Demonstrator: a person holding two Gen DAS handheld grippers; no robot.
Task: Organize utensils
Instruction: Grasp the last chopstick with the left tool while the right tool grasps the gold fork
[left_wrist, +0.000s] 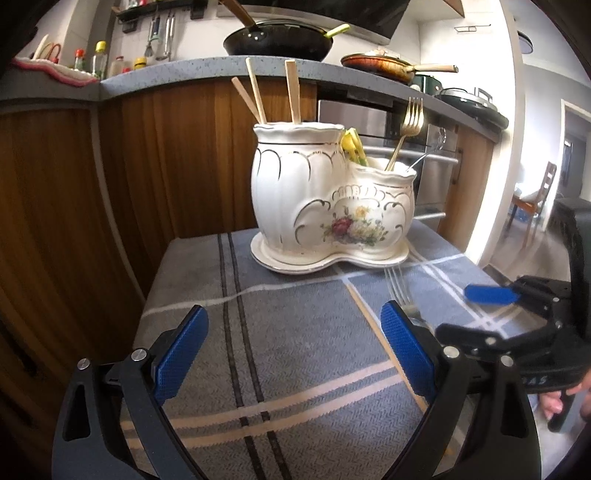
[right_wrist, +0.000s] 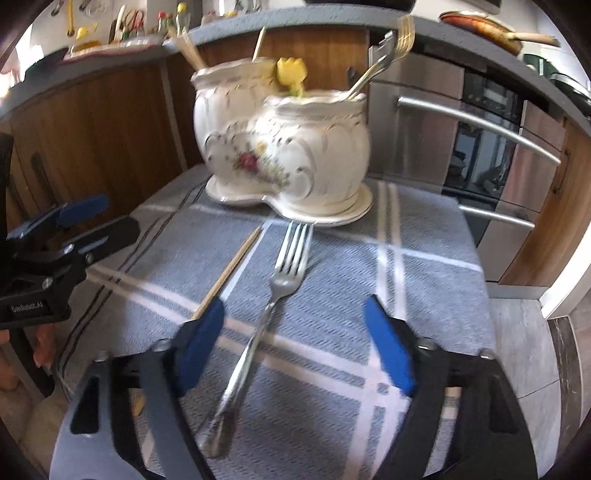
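Blue-padded right gripper (right_wrist: 293, 345) stands apart astride one silver fork (right_wrist: 258, 332) beside one chopstick (right_wrist: 229, 269). Left gripper (left_wrist: 291, 354), marked "GenRobot.AI", gapes empty. White holder (left_wrist: 328, 199) keeps three chopsticks (left_wrist: 255, 88).

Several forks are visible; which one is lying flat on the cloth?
The silver metal fork on the blue striped cloth; the gold fork stands upright in the white ceramic holder.

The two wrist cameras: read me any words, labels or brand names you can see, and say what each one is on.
"GenRobot.AI": on the black body of the left gripper, seen from the right wrist; blurred, so the reading is unsure.
Letters ending "AS": on the right gripper body, cut off.
Bottle labels on the counter: too small to read.
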